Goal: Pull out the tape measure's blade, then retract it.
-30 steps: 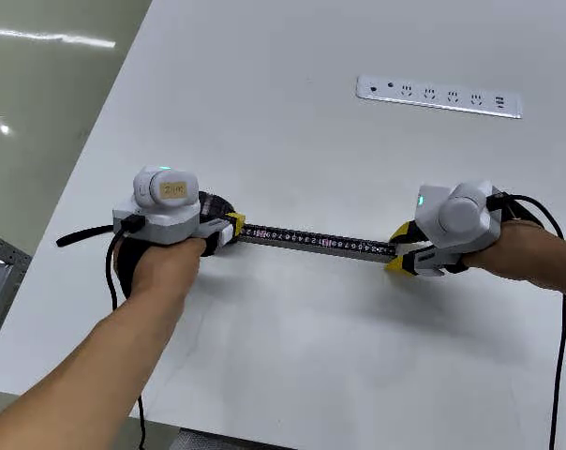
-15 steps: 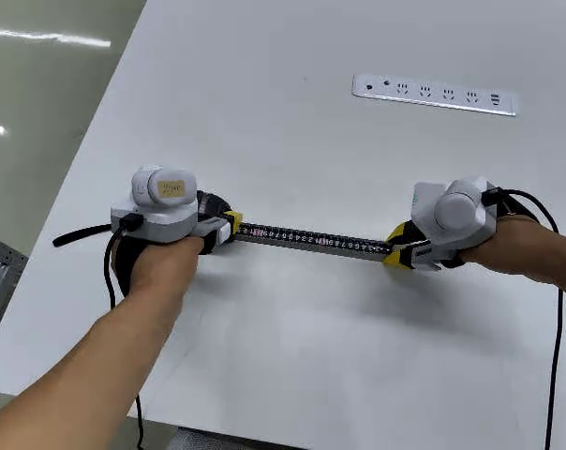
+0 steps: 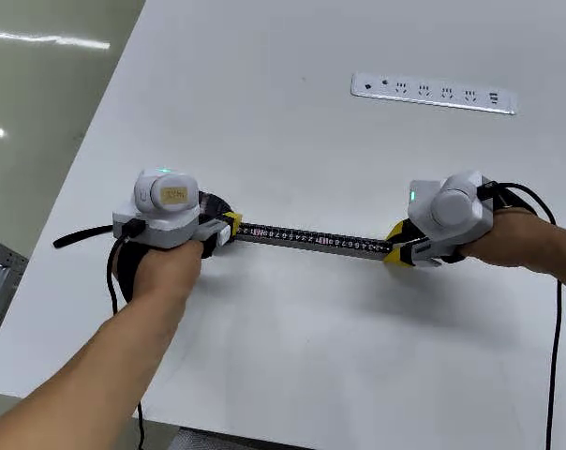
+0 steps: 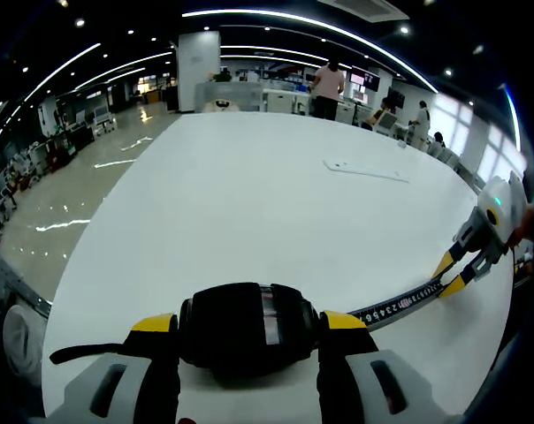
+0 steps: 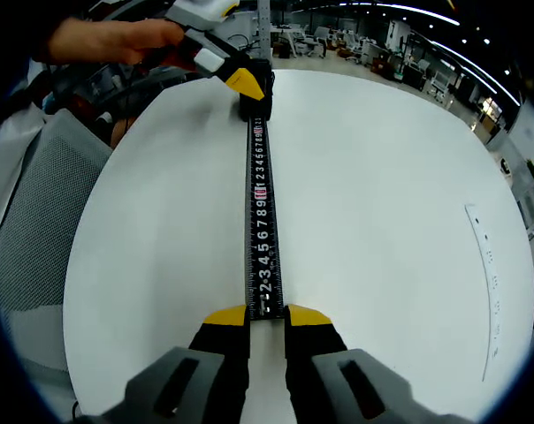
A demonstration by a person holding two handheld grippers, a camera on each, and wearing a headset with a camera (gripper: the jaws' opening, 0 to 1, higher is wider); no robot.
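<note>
Left tool [image 3: 222, 232] grips tape measure [image 4: 249, 322], right tool [image 5: 267, 315] pinches blade [image 5: 263, 203], power strip [image 3: 433, 94] beyond.

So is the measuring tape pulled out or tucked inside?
Out: the blade stretches from the case in the left tongs to the right tongs pinching its tip.

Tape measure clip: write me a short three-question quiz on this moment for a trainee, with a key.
1. True or false: the blade is drawn out and spans the gap between the two grippers.
2. The left gripper is: A shut on the case; B open and empty; C shut on the blade's middle.
3. Fill in: the right gripper is shut on the blade's ____, where the printed numbers are lowest.

Key: 1 true; 2 A; 3 tip.
</note>
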